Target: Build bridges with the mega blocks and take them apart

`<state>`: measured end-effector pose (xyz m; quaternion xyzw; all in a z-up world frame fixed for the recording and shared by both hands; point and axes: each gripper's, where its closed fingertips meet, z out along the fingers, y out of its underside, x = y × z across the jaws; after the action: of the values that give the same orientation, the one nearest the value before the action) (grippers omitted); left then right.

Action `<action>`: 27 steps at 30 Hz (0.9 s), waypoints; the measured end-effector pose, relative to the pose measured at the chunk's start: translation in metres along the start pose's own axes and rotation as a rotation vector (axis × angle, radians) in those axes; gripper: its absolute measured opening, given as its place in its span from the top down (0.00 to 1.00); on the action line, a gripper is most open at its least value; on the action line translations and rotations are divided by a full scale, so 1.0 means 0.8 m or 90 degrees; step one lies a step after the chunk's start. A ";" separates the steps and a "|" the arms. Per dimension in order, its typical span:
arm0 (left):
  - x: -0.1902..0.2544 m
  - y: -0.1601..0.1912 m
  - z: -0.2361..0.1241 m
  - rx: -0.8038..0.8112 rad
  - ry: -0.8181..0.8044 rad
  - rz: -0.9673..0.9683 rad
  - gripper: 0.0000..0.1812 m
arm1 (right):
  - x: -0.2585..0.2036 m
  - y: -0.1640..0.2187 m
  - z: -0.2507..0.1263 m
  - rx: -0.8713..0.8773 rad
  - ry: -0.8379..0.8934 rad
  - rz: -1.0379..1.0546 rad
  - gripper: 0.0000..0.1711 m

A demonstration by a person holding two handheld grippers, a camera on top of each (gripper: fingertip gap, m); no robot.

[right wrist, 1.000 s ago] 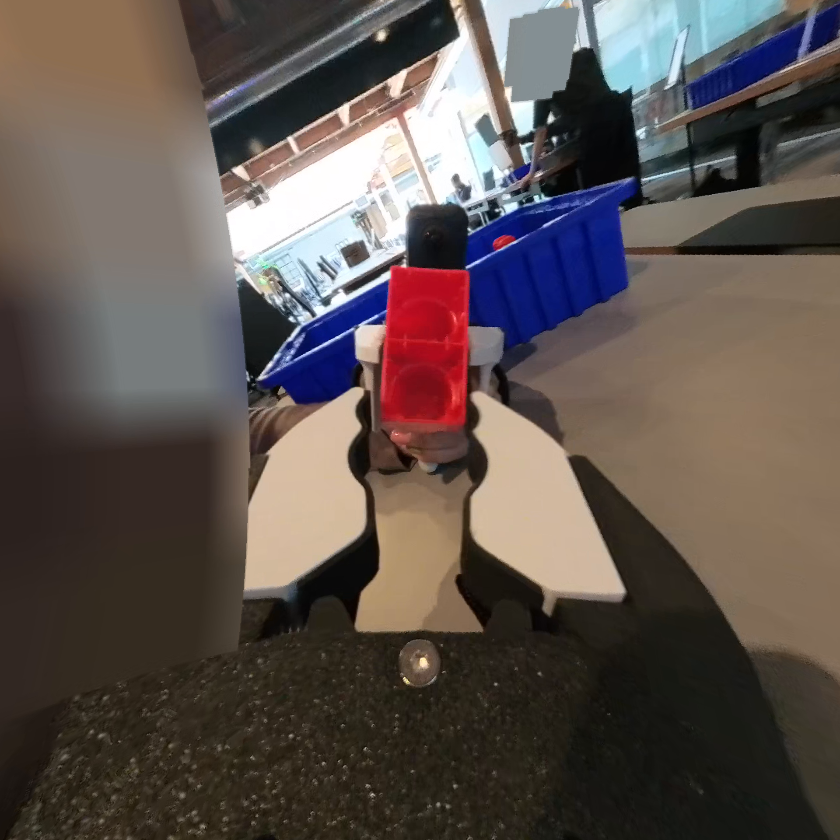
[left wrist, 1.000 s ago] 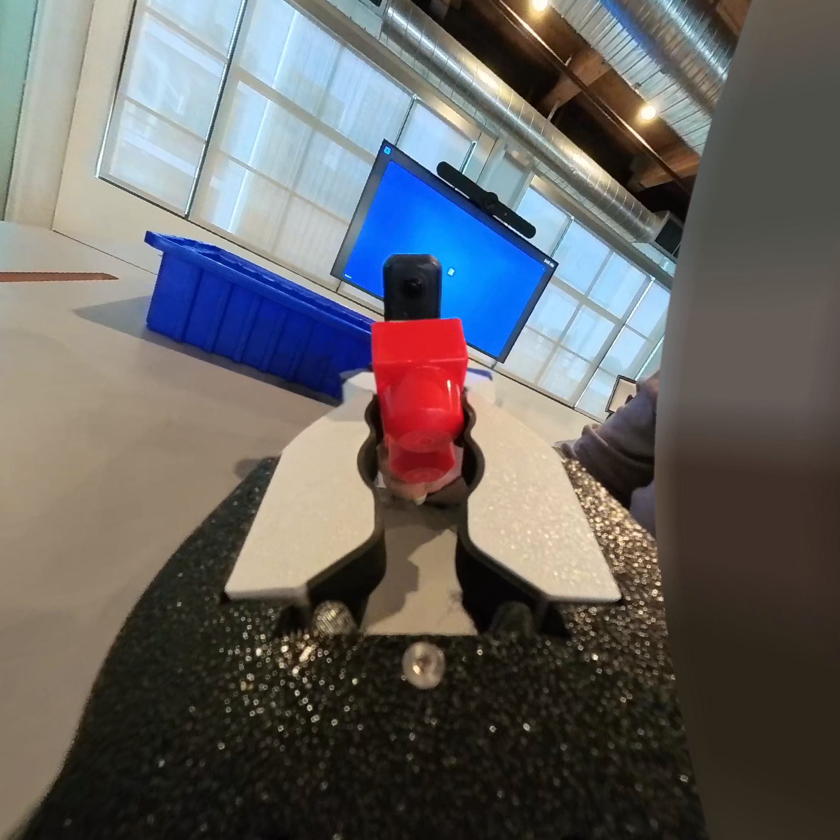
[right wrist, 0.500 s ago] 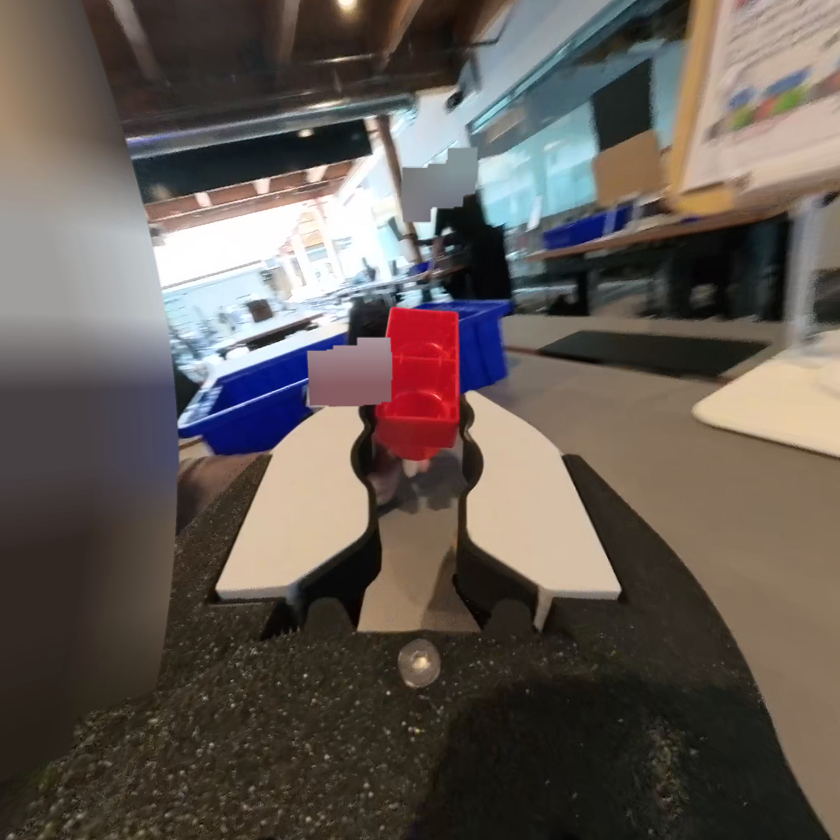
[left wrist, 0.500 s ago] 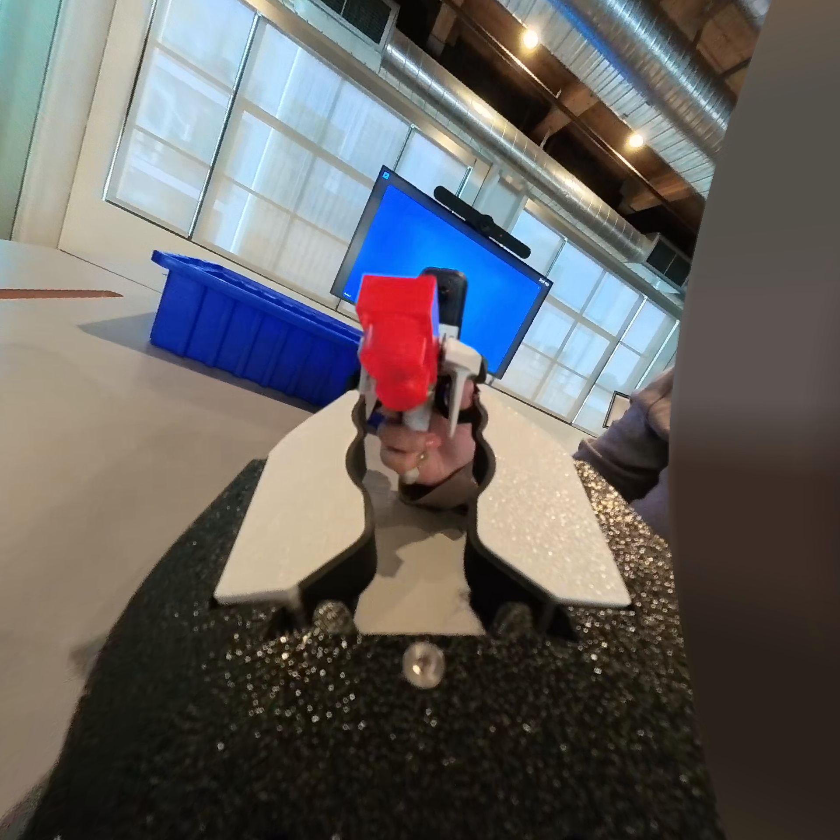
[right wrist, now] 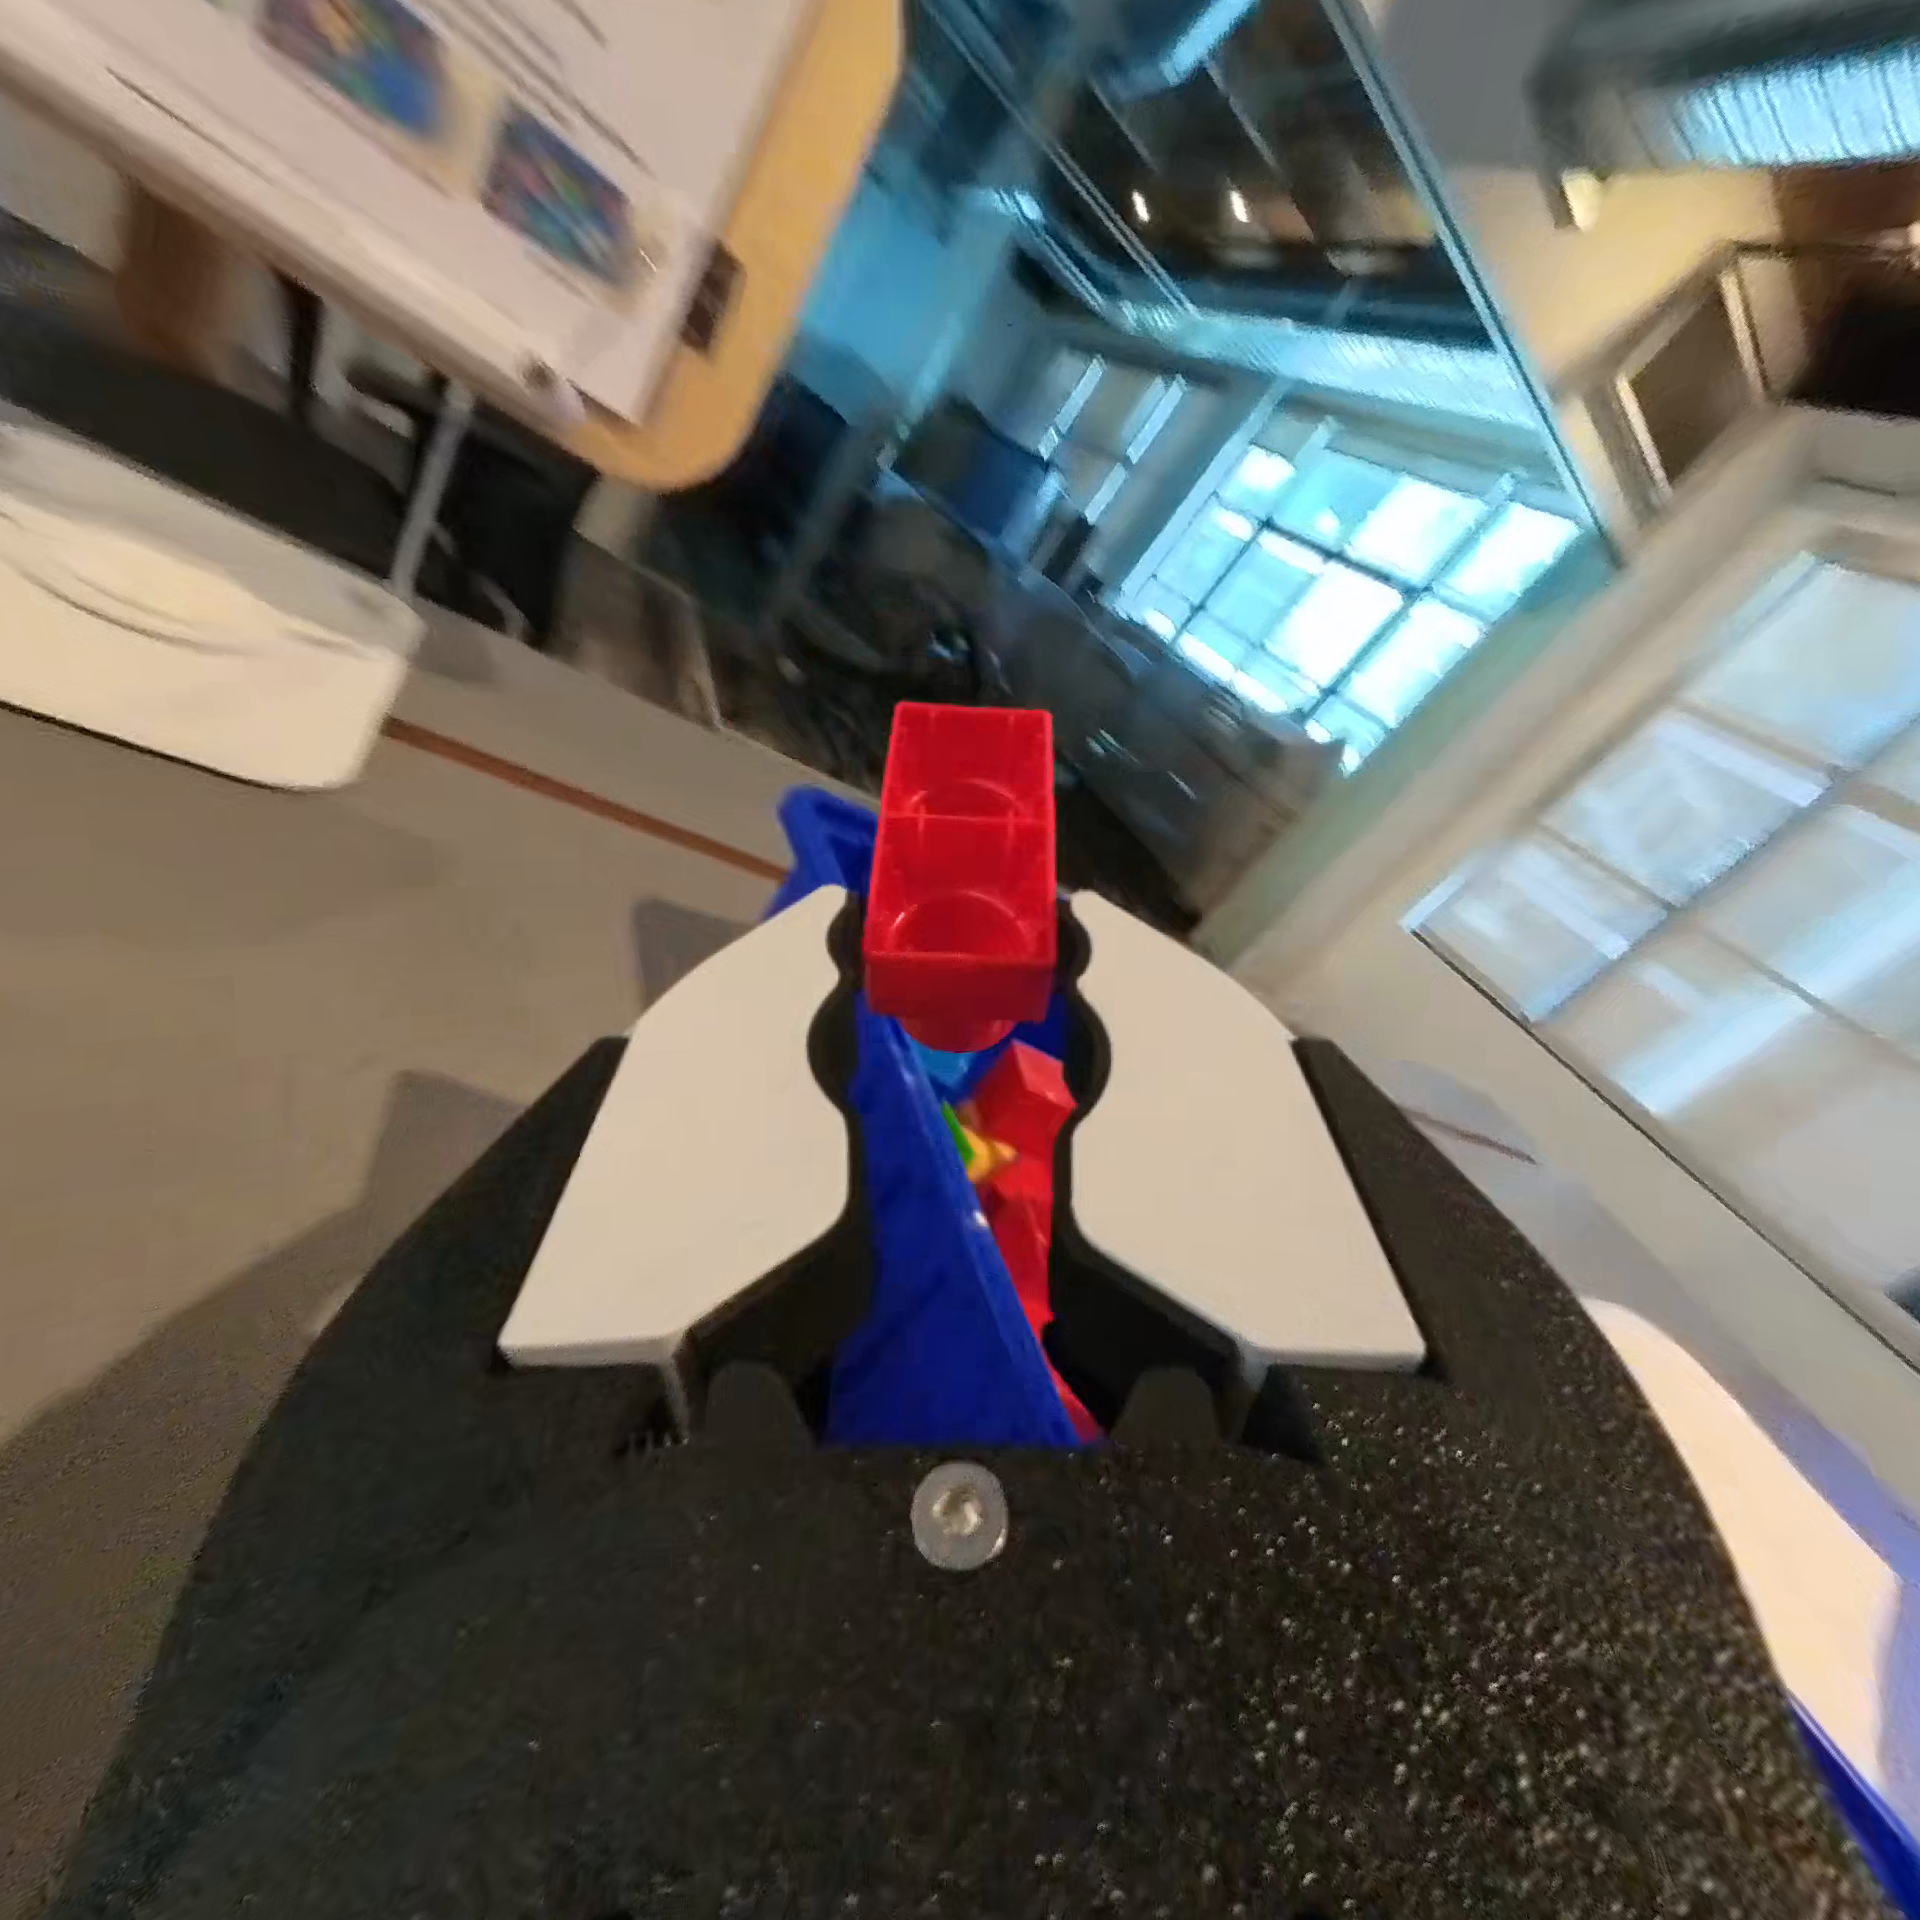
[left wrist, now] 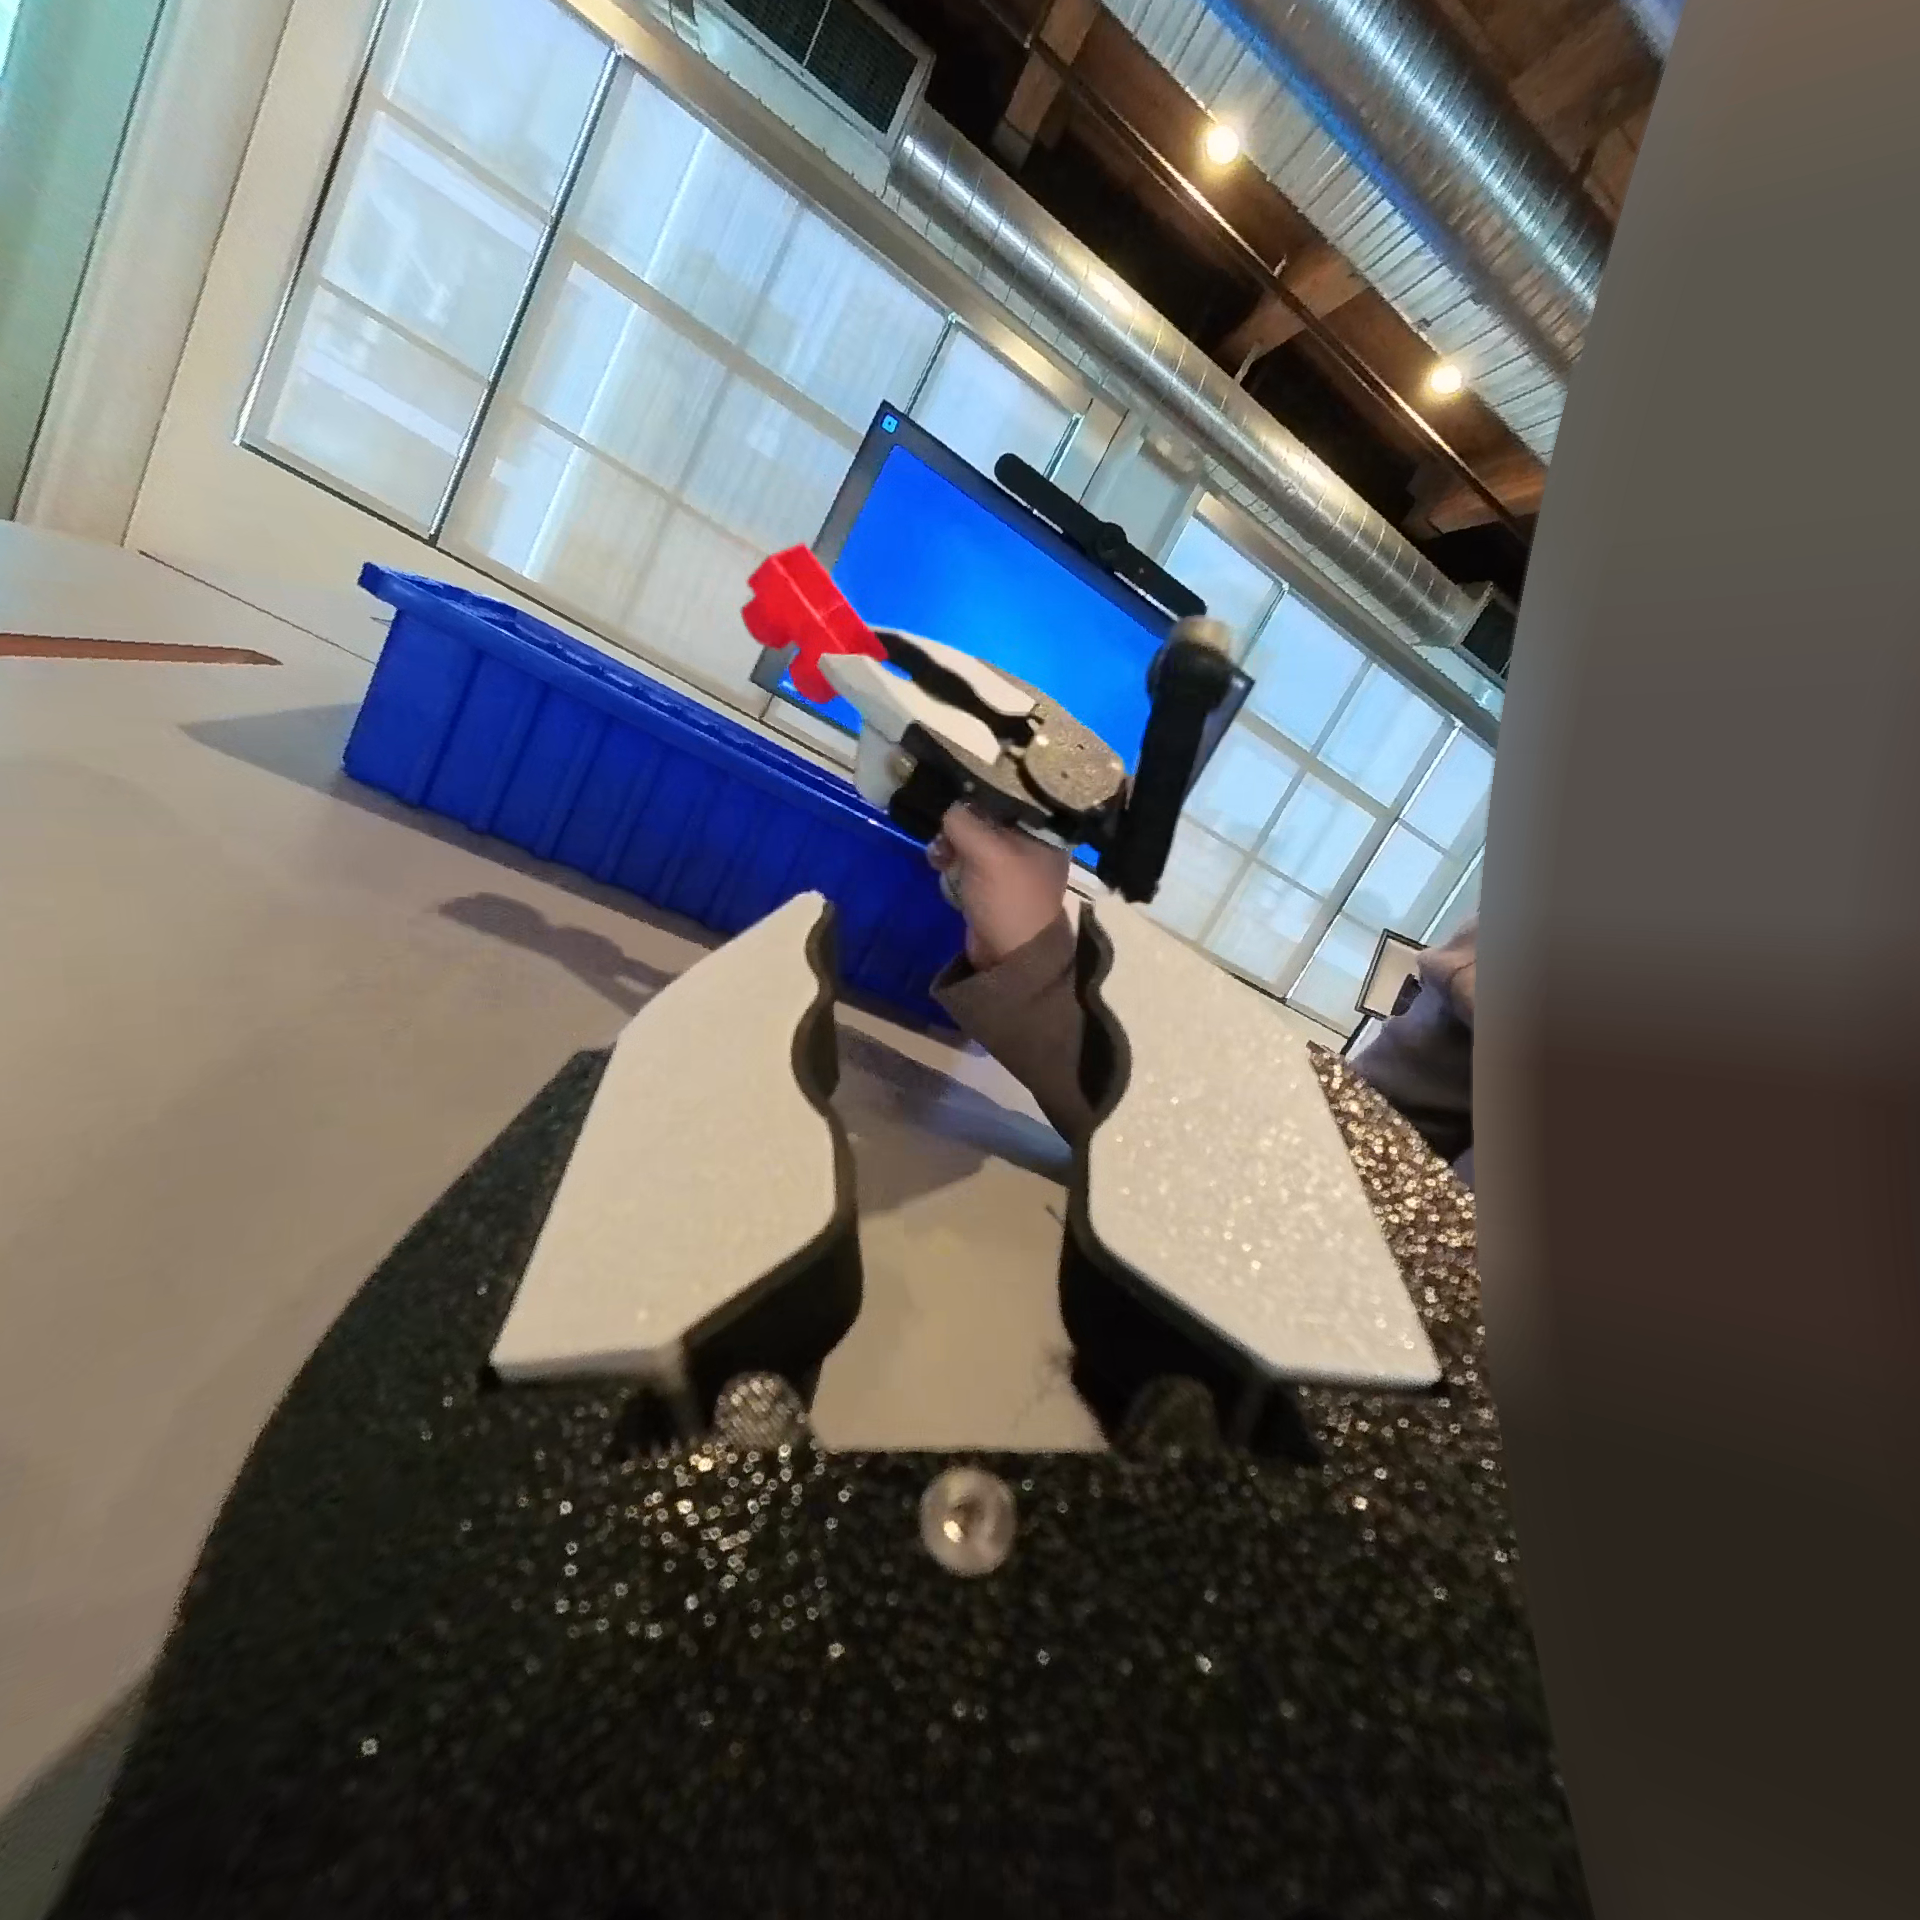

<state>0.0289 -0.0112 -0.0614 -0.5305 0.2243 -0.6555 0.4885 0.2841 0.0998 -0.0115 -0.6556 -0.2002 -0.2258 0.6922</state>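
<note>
Red block (right wrist: 961,862) sits pinched in the right gripper (right wrist: 961,935), raised over the blue bin (left wrist: 623,748) at twelve o'clock; left gripper (left wrist: 951,935) hangs spread and empty above the table (left wrist: 260,935).

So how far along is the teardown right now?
No bridge stands on the grey table, so the teardown looks mostly done. In hand: the right gripper clamps a red block over the blue bin, where loose blocks lie. The left gripper is open and empty. Left: drop that block in.
</note>
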 end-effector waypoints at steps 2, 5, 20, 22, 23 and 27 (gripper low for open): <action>0.000 0.001 0.000 -0.002 0.002 -0.002 0.77 | 0.016 0.020 0.003 -0.053 0.031 0.000 0.79; 0.001 0.002 0.001 -0.006 0.004 -0.003 0.77 | 0.040 0.035 0.001 -0.093 0.083 -0.013 0.79; 0.000 0.000 0.000 -0.001 0.004 -0.004 0.79 | 0.012 0.032 0.006 -0.038 -0.018 0.019 0.75; 0.000 0.001 0.000 -0.001 0.003 -0.005 0.79 | -0.033 0.003 0.000 0.051 -0.133 0.020 0.75; 0.000 0.001 0.000 -0.001 0.003 -0.006 0.79 | -0.059 -0.010 -0.007 0.087 -0.200 0.021 0.74; -0.001 0.001 0.000 -0.001 0.001 -0.007 0.79 | -0.171 -0.037 -0.051 0.166 -0.487 -0.024 0.68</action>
<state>0.0290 -0.0111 -0.0622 -0.5316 0.2223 -0.6587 0.4838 0.1547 0.0646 -0.0682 -0.5952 -0.4823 0.0494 0.6408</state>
